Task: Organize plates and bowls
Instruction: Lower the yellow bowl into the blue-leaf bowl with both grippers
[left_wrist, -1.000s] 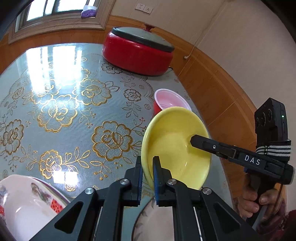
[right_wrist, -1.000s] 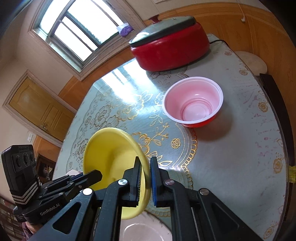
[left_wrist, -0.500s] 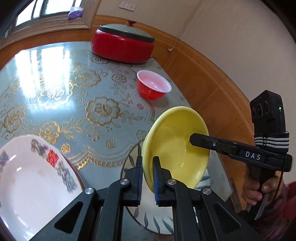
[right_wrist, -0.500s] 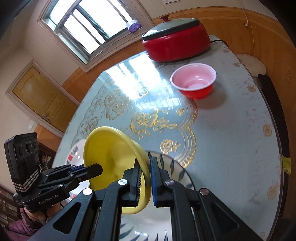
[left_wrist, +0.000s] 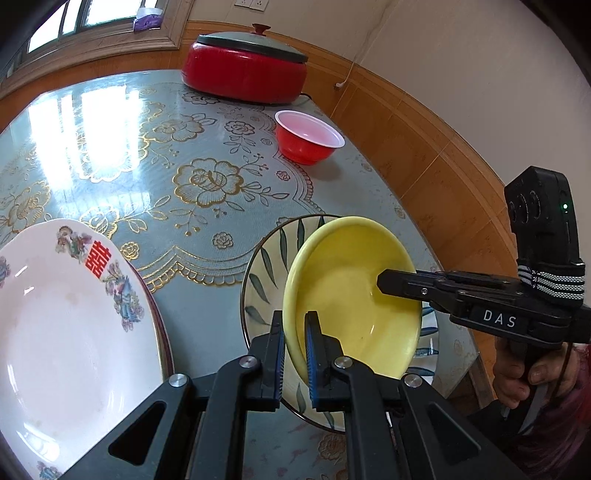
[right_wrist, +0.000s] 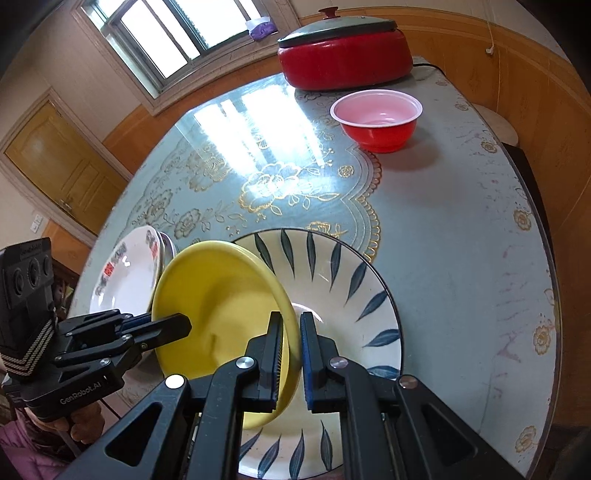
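Note:
A yellow bowl (left_wrist: 351, 295) is held between both grippers just above a leaf-patterned plate (left_wrist: 266, 266). My left gripper (left_wrist: 294, 325) is shut on its left rim, and my right gripper (right_wrist: 291, 325) is shut on its opposite rim. The bowl (right_wrist: 218, 291) is tilted over the leaf plate (right_wrist: 354, 280). The right gripper (left_wrist: 384, 282) also shows in the left wrist view. The left gripper (right_wrist: 184, 326) also shows in the right wrist view. A white plate with a red character (left_wrist: 74, 321) lies stacked on another plate to the left. A red bowl (left_wrist: 308, 138) stands farther back.
A red electric pot with a grey lid (left_wrist: 245, 72) stands at the table's far side by the wooden wall panel. The round table (right_wrist: 461, 240) has a glass-covered floral cloth. Its right edge runs close to the wall (left_wrist: 424, 147).
Both grippers carried the yellow bowl back toward the near edge and lowered it over the leaf plate. The red bowl and pot now look farther away.

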